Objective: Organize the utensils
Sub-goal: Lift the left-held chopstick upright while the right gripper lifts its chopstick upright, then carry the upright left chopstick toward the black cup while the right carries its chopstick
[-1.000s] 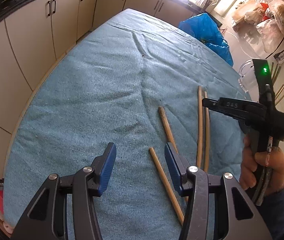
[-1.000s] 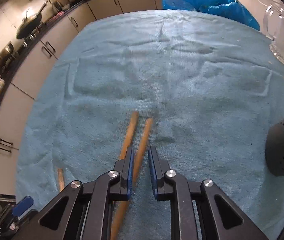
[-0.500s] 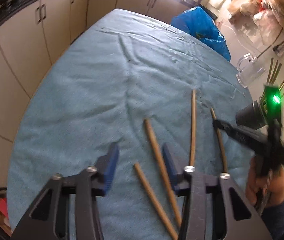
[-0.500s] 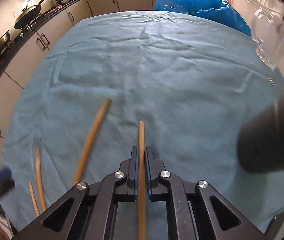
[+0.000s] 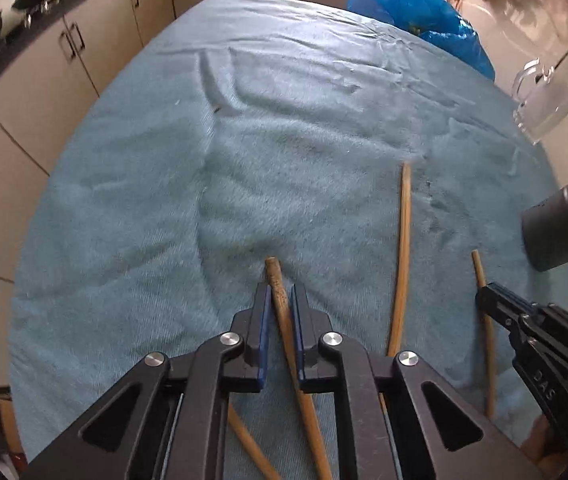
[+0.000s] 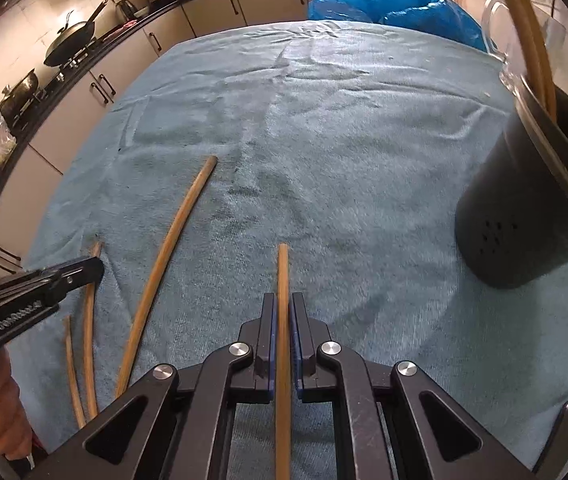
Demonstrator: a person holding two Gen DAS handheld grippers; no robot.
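Left wrist view: my left gripper (image 5: 280, 316) has its blue pads nearly together around a brown chopstick (image 5: 278, 288); whether both pads press it I cannot tell.
Stick position: its tip comes out a little past the pads, over the blue towel (image 5: 164, 184) on the table.
Right wrist view: my right gripper (image 6: 282, 332) pinches a thin chopstick (image 6: 282, 276) tightly between both pads, pointing straight forward.
Loose sticks: one long chopstick (image 6: 164, 256) lies on the towel, between the two grippers; two more (image 6: 88, 332) lie under my left gripper.
Dark holder (image 6: 523, 208): stands on the right side of the towel, with several chopsticks already inside.
Hidden: the back ends of both held sticks go under the gripper bodies.
Hard to see: a clear glass mug (image 5: 539, 108) behind the holder, cut by the frame edge.
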